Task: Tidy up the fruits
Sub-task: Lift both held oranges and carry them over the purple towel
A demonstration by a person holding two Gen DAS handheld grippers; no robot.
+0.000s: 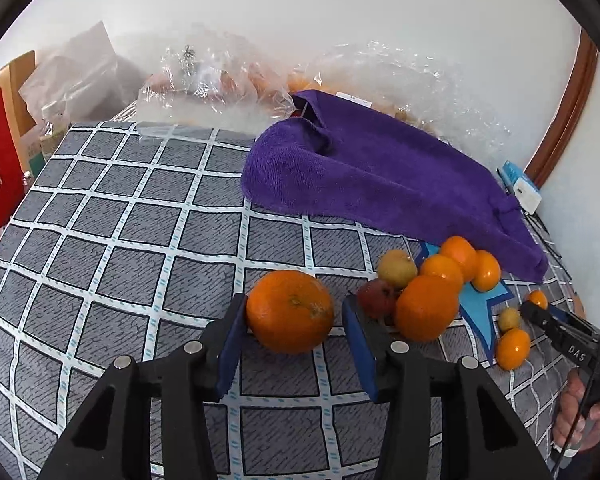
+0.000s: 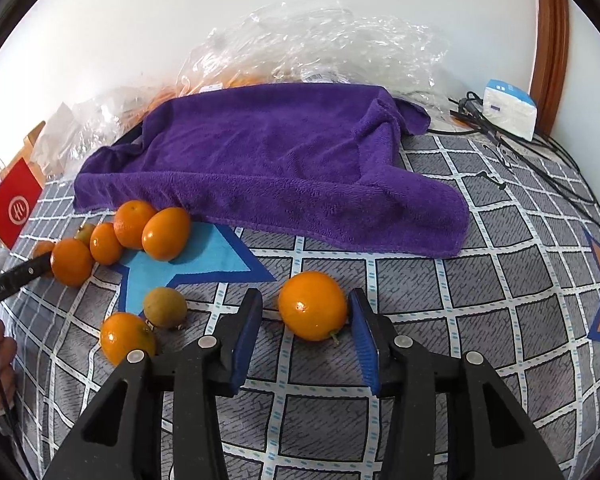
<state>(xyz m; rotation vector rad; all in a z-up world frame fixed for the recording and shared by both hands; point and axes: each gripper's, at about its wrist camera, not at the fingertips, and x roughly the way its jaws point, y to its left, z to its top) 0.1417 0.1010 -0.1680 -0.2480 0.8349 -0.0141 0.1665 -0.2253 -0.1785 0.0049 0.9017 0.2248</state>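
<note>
A big round orange (image 1: 290, 311) is seen between the two blue pads of the left hand-held gripper (image 1: 294, 322), resting on the grey checked tablecloth (image 1: 120, 240) of the table. The left pad touches the orange's side, but a gap shows at the right pad, so the jaws stand apart and the fruit is not squeezed. Just to the right of this hand-held gripper, a heap of small orange and yellowish fruits (image 1: 432, 280) is piled on a light blue star shape (image 1: 480, 308). Behind the heap, a fluffy purple towel (image 1: 372, 176) is spread out, with crinkly clear plastic bags (image 1: 220, 80) behind it.

Further right, a small shiny orange fruit (image 2: 312, 306) lies between the pads of the right hand-held gripper (image 2: 306, 320). Small gaps are seen on both sides, so these jaws are apart too. To the left of this hand-held gripper, a yellow-brown round fruit (image 2: 165, 306) and another small orange fruit (image 2: 126, 338) are found.
</note>
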